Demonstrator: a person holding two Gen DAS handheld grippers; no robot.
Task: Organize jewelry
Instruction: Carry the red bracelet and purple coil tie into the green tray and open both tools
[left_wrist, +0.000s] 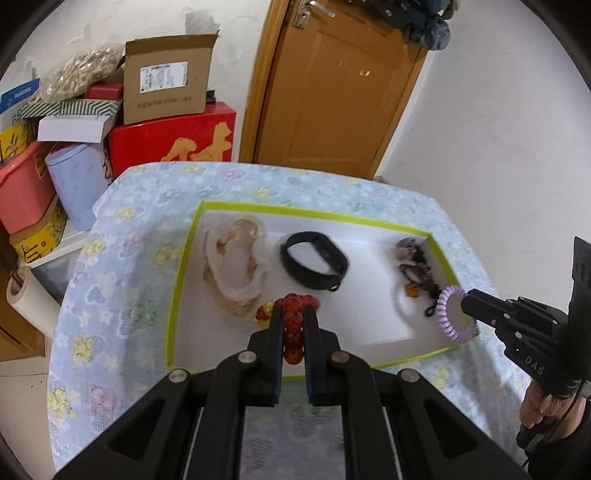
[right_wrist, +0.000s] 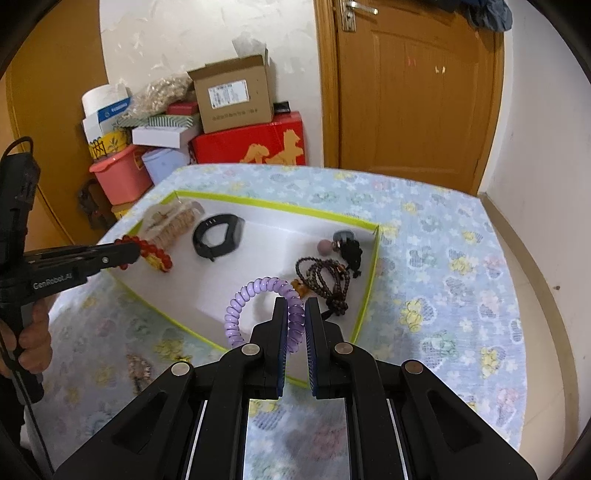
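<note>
A white tray with a lime-green rim (left_wrist: 184, 258) (right_wrist: 365, 306) lies on the flowered cloth. My left gripper (left_wrist: 294, 314) is shut on a red bead bracelet (left_wrist: 293, 325) (right_wrist: 155, 254) over the tray's near side. My right gripper (right_wrist: 295, 306) (left_wrist: 469, 299) is shut on a purple spiral hair tie (right_wrist: 251, 291) (left_wrist: 456, 314) above the tray's right end. In the tray lie a beige bead necklace (left_wrist: 236, 266) (right_wrist: 173, 225), a black wristband (left_wrist: 314, 266) (right_wrist: 218, 236) and dark bead strings (left_wrist: 417, 273) (right_wrist: 328, 280).
A stack of boxes (left_wrist: 166, 88) (right_wrist: 232, 99), a pink bin (left_wrist: 22, 192) (right_wrist: 122, 177) and a wooden door (left_wrist: 332, 92) (right_wrist: 417, 92) stand behind the table. Another bead bracelet (right_wrist: 138, 369) lies on the cloth in front of the tray.
</note>
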